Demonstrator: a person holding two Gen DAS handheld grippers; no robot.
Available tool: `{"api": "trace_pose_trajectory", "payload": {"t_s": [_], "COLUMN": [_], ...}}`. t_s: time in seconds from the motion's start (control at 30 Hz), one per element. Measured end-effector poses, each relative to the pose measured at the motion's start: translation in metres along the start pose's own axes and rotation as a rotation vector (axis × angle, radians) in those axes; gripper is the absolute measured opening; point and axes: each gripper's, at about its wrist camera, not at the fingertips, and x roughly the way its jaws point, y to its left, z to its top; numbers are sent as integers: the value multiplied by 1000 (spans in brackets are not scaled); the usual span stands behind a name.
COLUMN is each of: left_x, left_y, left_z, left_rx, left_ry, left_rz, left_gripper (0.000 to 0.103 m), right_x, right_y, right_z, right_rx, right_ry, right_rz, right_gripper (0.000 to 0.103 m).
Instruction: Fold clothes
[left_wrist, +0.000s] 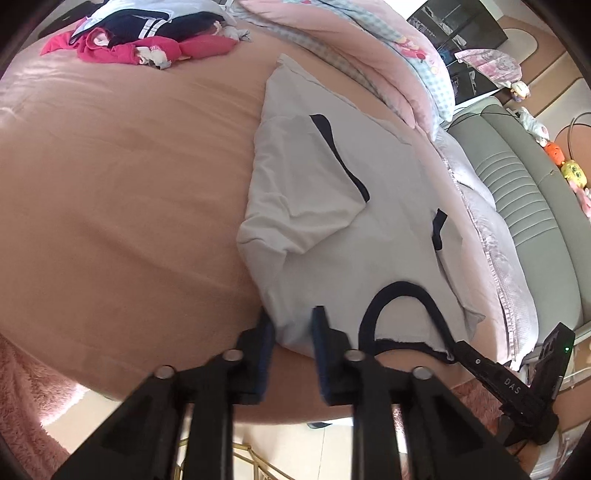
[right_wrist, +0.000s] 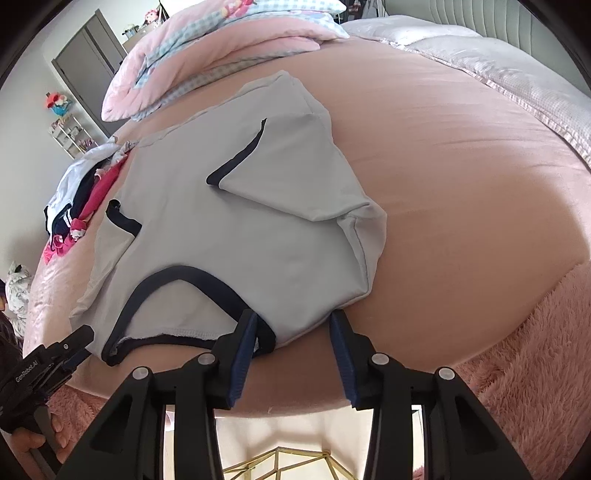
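A light grey T-shirt with navy trim lies flat on the pink bed, one sleeve folded in over its body, the collar toward me. It also shows in the right wrist view. My left gripper is open, its jaws either side of the shirt's shoulder edge left of the collar. My right gripper is open, its jaws either side of the shoulder edge right of the collar. The right gripper also shows at the lower right in the left wrist view, and the left gripper at the lower left in the right wrist view.
A heap of red, navy and white clothes lies at the far side of the bed. A folded pink quilt and grey pillows lie along the headboard side. A pink fluffy rug lies below the bed edge.
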Motion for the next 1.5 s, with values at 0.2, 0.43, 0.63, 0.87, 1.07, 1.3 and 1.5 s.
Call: {"api": "trace_pose_trajectory", "payload": {"t_s": [0.2,0.43,0.63,0.87,1.07,1.3,1.5], "left_x": [-1,9,14,10,12,10,16], "left_y": [9,13,6,7,-10,-4,1], "left_z": [-4,1,3,-2,5,3,3], "left_rx": [-91,-147,-141,-139,-87,-135,-163], "left_ry": [13,34,26,15,17,12,7], "left_rz": [-112,-169,-162,-173,-179,-197,-213], "left_gripper": [12,13,13,27,60,59,59], "right_x": [-1,-2,7,-3,6,3,10], "right_y": [1,-12,-14,-25,-22,-14,-27], "right_z": [-1,4,8,6,15,7,11], "right_rx": [20,92,115,181,176,153,212], "right_ry": [-8,-25,-16,-43,-32,-12,-28], "right_rz": [27,14,14,50,44,10,46], "right_gripper": [32,33,33,33,45,47,47]}}
